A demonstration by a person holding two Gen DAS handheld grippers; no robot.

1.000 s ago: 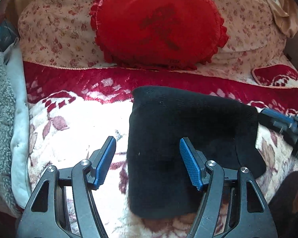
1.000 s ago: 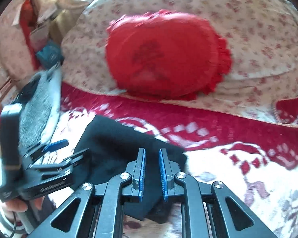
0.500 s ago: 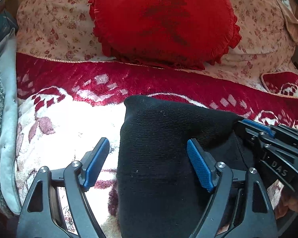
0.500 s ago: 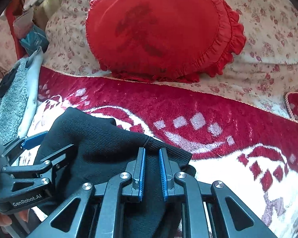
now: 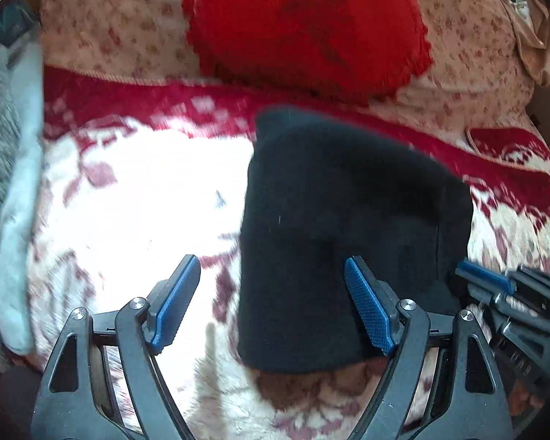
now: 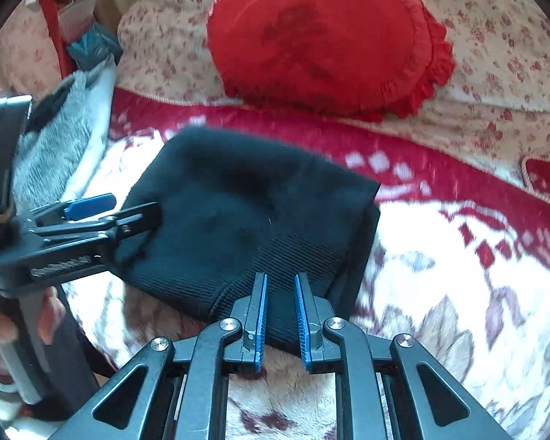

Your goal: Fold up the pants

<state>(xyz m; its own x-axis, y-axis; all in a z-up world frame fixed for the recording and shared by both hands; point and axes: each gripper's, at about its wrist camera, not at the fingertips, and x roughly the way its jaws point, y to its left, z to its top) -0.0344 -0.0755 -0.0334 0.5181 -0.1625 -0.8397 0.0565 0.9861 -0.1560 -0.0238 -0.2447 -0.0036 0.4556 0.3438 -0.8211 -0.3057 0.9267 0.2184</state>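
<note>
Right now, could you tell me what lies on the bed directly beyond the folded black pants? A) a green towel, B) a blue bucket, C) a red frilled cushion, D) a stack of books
C: a red frilled cushion rests against the floral pillow, beyond the far edge of the folded black pants.

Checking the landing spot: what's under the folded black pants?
The pants lie on a red-and-white floral blanket, which shows all around them. Anything directly beneath is covered by the cloth.
</note>
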